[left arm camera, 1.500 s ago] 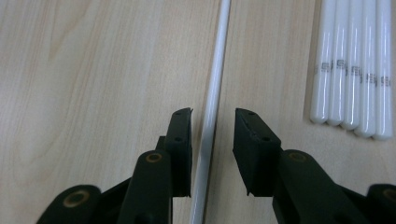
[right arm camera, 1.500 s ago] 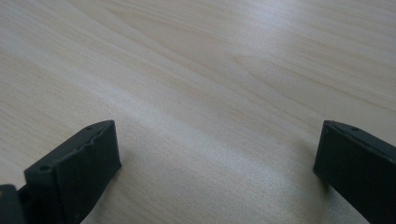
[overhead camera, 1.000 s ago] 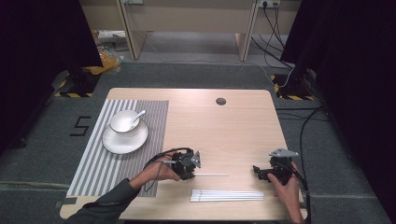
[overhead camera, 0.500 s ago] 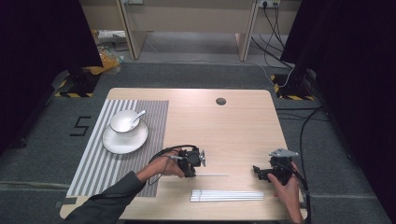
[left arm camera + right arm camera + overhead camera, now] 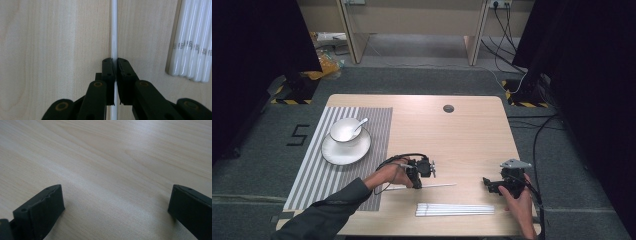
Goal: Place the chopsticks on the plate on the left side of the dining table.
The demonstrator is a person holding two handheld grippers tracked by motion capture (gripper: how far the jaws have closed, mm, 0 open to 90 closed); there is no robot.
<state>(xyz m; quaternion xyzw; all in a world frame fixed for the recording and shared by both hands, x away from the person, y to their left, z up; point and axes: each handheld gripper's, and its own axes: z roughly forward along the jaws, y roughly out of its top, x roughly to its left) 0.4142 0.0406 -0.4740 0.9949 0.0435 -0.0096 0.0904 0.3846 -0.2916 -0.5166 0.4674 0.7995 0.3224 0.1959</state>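
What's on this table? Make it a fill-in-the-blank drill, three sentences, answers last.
1. The left gripper, its jaws just closed further, grips a single white ____.
2. The jaws of the right gripper stand ____, with nothing between them.
3. The bowl with the spoon stands on a plate on the ____ mat.
Missing words: chopstick; open; striped.

A lab recording bay: black curtains (image 5: 257, 40), hazard-taped stand feet (image 5: 287, 101), floor cables (image 5: 512, 30).
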